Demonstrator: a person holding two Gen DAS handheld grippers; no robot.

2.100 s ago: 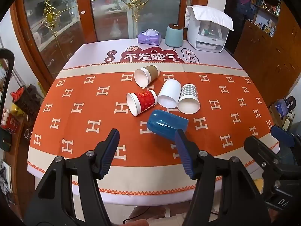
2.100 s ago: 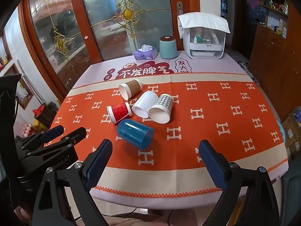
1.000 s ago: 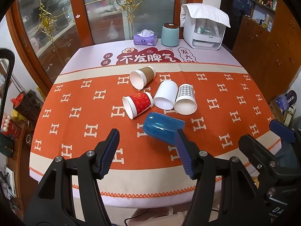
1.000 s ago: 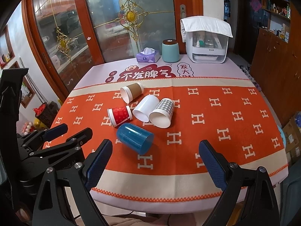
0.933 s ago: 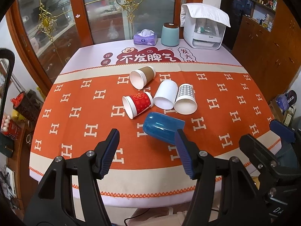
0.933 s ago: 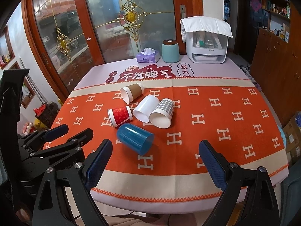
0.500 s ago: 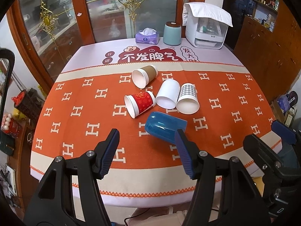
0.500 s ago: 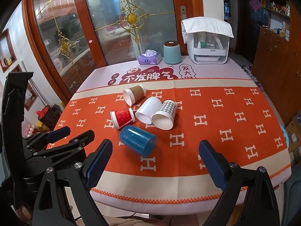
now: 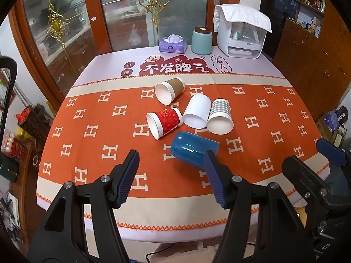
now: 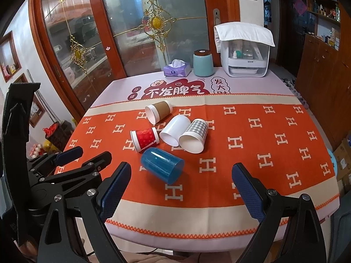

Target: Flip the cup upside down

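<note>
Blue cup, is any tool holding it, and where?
No. The blue cup lies on its side on the tablecloth; both the left tool and right tool are open, empty.

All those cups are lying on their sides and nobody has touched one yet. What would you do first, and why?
Probably ease the right gripper forward and down toward the blue cup. It lies on its side nearest the table edge, clear of the paper cups behind it, and sits roughly between that gripper's open fingers. Both grippers are open and empty, the left gripper too.

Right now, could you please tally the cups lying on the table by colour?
Blue: 1
Red: 1
White: 1
Checked: 1
Brown: 1
Total: 5
</note>
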